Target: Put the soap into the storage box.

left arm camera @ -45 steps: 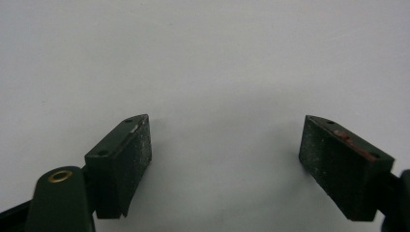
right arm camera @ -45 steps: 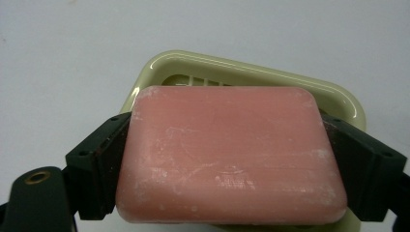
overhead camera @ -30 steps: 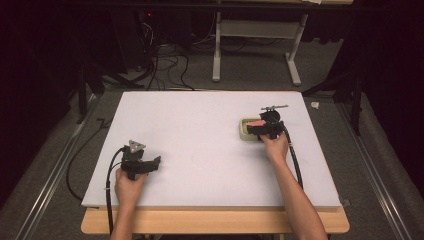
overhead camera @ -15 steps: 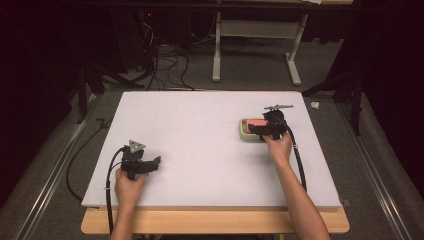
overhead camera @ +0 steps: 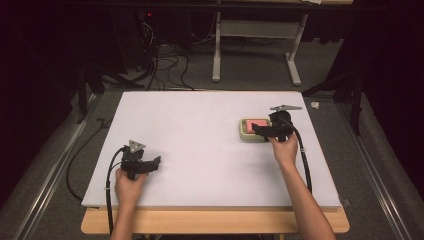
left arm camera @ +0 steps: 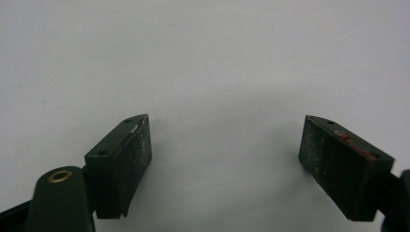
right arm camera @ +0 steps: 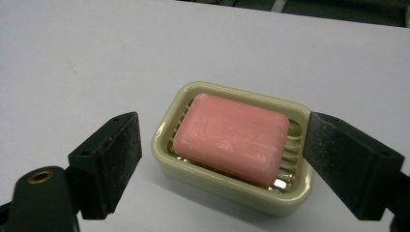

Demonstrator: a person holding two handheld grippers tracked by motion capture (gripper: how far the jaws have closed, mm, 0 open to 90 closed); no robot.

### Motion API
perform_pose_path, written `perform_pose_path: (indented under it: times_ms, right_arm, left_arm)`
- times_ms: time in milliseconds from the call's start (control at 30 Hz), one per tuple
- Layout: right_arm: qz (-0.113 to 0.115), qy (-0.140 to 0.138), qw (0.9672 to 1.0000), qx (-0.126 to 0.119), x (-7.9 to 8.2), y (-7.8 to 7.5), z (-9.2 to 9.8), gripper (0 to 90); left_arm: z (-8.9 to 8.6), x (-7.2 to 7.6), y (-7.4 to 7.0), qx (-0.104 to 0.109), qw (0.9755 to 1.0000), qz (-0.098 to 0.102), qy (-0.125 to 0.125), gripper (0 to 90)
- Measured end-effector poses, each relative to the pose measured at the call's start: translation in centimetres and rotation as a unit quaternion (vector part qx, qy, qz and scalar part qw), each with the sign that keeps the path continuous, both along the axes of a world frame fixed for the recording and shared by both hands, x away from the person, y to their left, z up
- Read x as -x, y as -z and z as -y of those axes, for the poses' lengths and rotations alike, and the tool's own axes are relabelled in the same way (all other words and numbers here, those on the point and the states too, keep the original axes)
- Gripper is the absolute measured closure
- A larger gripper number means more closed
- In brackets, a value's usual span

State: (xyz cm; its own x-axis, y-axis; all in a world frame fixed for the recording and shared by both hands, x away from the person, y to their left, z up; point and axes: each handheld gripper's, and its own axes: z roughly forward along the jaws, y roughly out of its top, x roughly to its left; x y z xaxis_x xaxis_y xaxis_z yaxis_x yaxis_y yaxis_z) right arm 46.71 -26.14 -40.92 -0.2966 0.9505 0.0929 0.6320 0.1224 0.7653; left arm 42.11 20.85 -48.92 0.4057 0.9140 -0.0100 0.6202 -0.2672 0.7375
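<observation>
your right gripper (right arm camera: 222, 159) is spread wide, holding nothing, and the soap dish (right arm camera: 231, 193) sits directly ahead of it, framed between the two jaws. in the right gripper view the pale green dish lies with its long axis running across the gap, slightly skewed so that its far-right corner tips away from you. the pink soap bar (right arm camera: 232, 136) lies flat in the dish on the ribs, its long axis following the dish's. the dish's right end looks just beside or touching your right-hand jaw, while a strip of bare table (right arm camera: 72, 58) separates its left end from your left-hand jaw.

that skew is what the coming move turns on, as i judge it. if you mean to take the bar, it lies above and inside the dish walls, so the jaws would close along its length, which is the long way; turning the gripper to span the bar's short side would likely give a surer hold.

from the high view, the right gripper (overhead camera: 257, 129) is at the dish (overhead camera: 243, 136), on the far right part of the table. your left gripper (overhead camera: 156, 163) is well apart from it, resting near you with jaws also wide apart over bare table, so the right hand (overhead camera: 284, 150) is plainly the nearer one.
</observation>
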Motion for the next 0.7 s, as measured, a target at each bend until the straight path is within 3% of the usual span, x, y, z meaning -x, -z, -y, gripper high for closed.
perform_pose_path:
  times_ms: [700]
  right_arm:
    - [0.039, -0.014, 0.9991, -0.013, 3.5, -1.5, 1.9, 15.3]
  left_arm:
    - [0.0, 0.0, 0.0, 0.0, 1.0, 0.0, 0.0, 19.7]
